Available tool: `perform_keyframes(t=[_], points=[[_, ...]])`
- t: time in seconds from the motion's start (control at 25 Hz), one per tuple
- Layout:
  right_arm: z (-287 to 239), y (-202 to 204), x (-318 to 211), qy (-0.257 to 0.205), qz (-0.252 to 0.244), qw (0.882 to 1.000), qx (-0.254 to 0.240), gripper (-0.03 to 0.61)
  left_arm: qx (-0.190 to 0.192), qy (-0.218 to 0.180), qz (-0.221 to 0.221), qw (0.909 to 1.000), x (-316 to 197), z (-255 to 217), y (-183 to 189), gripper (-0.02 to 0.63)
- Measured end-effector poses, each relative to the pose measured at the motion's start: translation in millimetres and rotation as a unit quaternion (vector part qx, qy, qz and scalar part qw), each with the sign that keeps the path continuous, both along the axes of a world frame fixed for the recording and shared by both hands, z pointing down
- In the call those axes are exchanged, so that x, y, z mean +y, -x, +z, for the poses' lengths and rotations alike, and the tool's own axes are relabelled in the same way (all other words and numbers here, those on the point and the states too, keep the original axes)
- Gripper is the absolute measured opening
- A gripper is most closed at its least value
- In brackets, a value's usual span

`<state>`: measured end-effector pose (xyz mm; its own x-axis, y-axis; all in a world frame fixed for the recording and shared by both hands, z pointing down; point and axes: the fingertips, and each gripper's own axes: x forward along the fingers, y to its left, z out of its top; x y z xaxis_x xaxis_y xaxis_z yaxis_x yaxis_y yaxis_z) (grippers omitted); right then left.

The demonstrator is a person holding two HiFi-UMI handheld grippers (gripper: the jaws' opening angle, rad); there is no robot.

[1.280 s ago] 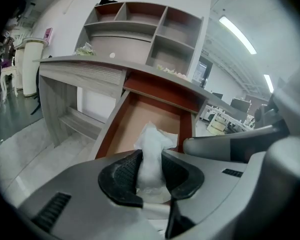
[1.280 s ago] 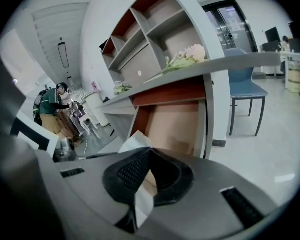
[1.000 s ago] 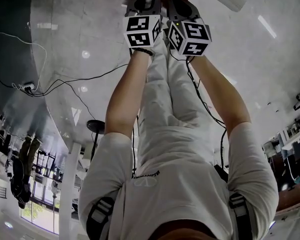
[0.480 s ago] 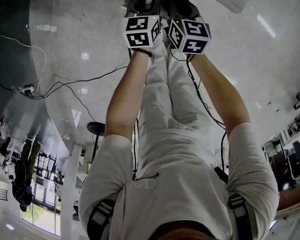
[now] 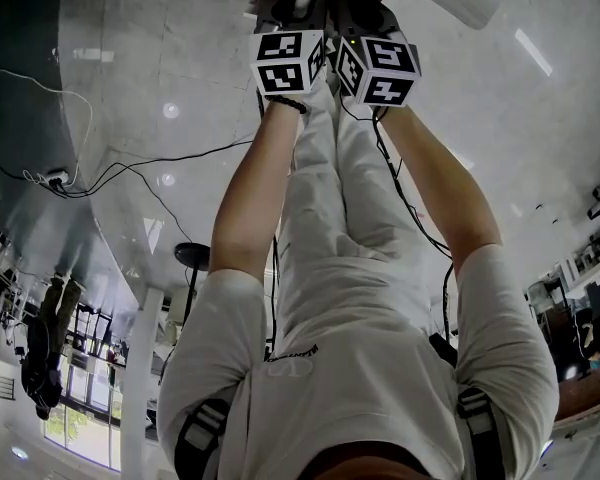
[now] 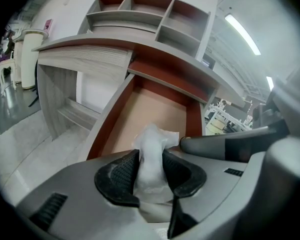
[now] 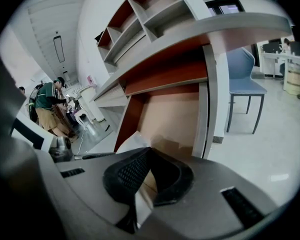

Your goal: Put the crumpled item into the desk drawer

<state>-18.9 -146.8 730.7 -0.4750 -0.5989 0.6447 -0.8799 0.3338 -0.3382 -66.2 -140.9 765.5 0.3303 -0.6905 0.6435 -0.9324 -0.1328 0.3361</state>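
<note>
A crumpled white tissue (image 6: pixel 152 141) stands between the black pads of my left gripper (image 6: pixel 151 159), whose jaws are opening; the tissue still touches both pads. It hangs over the near end of the open desk drawer (image 6: pixel 155 109), which has a tan floor and red-brown sides. My right gripper (image 7: pixel 149 151) is beside it over the same drawer (image 7: pixel 170 114), its tips together with nothing seen between them. A white edge of the tissue (image 7: pixel 130 140) shows just past its tip. In the head view both marker cubes, left (image 5: pixel 285 63) and right (image 5: pixel 380 71), sit side by side at the drawer front.
The grey desk has a shelf unit (image 6: pixel 140 14) on top and open shelves (image 6: pixel 75 114) at its left. A blue chair (image 7: pixel 242 79) stands right of the desk. People (image 7: pixel 50 109) stand far left. Cables (image 5: pixel 130 168) trail across the glossy floor.
The left marker cube has shifted slightly right, toward the right one. Both arms otherwise hold their place at the drawer.
</note>
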Motion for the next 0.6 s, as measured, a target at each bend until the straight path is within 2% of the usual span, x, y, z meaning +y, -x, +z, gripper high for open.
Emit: perform_keyframes(t=[0.6], points=[[3.2,2.6,2.2,0.002,-0.001,1.000,-0.003,-0.002,-0.004,0.004,0.000,1.0000,0.2,5.2,5.2,0.167]])
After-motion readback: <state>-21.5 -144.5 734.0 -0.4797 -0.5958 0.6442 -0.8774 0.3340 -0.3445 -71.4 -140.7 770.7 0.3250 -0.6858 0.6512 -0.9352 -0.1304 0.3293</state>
